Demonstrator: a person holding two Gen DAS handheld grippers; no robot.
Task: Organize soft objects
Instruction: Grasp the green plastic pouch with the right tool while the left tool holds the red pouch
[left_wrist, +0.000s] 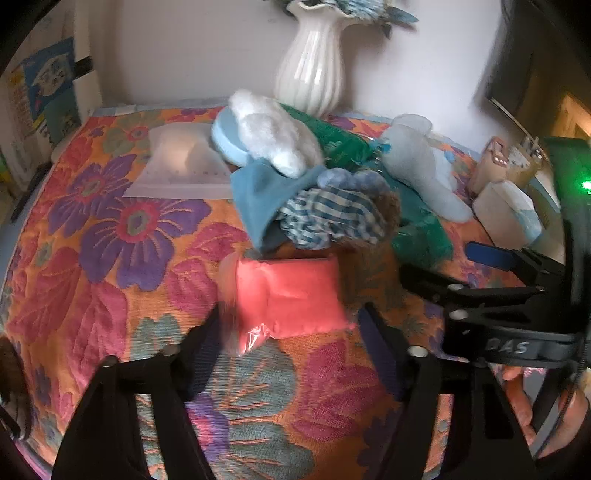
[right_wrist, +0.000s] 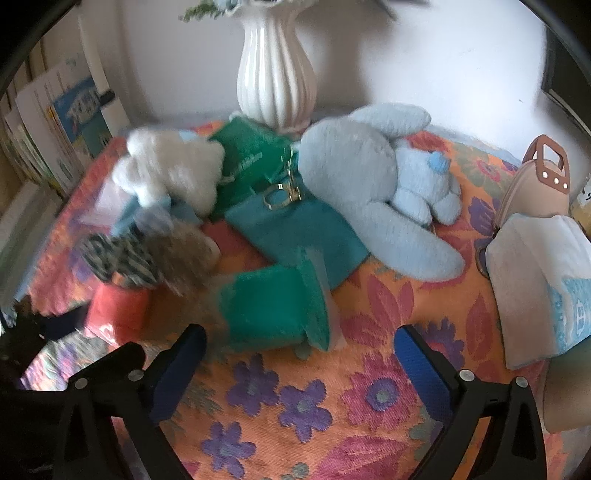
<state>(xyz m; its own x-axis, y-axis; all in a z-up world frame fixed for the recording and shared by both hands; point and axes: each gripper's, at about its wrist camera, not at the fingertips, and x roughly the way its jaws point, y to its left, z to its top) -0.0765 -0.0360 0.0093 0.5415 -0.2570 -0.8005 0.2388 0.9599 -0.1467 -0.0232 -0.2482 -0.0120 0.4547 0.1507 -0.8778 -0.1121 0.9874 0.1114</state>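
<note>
Jaws wide on both my grippers, left gripper (left_wrist: 291, 325) around the pink cushion (left_wrist: 291, 295), right gripper (right_wrist: 299, 354) near the green cushion (right_wrist: 273, 306); the table's far-edge heap looks mostly unsorted.

Surface: covered by a floral woven cloth (left_wrist: 110, 266) in orange, pink, purple and grey-green, filling the lower and middle frame in both views. Rear wall (left_wrist: 207, 48): plain white, upper frame. A white ribbed vase (left_wrist: 312, 70) stands at top centre against the wall. Upright books (right_wrist: 55, 136) line the upper left. A dark-framed panel (left_wrist: 517, 74) occupies the upper right. Lighting soft, uneven.
</note>
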